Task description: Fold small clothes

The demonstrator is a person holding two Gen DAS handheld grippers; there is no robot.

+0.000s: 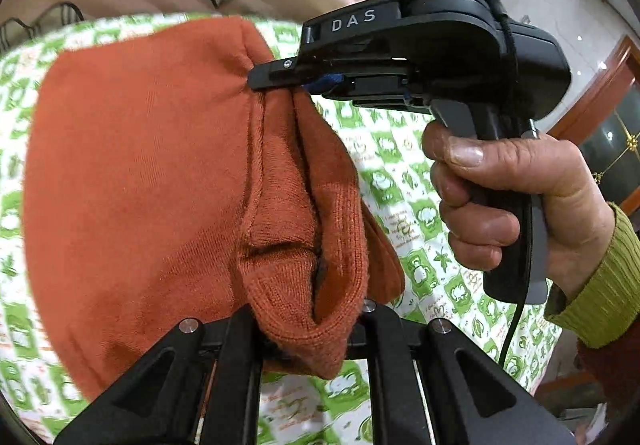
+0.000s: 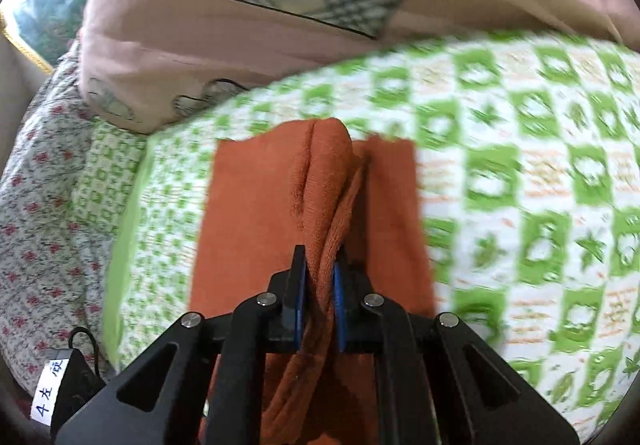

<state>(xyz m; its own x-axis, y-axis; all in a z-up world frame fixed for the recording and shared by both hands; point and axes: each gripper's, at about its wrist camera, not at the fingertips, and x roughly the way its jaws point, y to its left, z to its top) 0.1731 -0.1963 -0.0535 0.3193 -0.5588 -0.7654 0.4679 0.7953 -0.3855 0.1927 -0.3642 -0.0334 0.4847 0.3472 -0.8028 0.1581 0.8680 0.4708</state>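
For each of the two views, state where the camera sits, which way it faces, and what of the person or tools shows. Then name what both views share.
Left wrist: sits on the left tongs, facing along them at the orange garment; shows the right tongs and right hand.
Right wrist: sits on the right tongs, facing the garment over the green checked bedspread; no hand shows.
Shared: garment, bedspread, pink pillow.

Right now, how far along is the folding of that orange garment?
Mid-fold. The orange garment is already doubled into layers. Both tongs are shut on bunched edges: the left tongs near its ribbed hem, the right tongs on another gathered edge, holding it above the green checked bedspread. Still left: laying it flat and finishing the fold.
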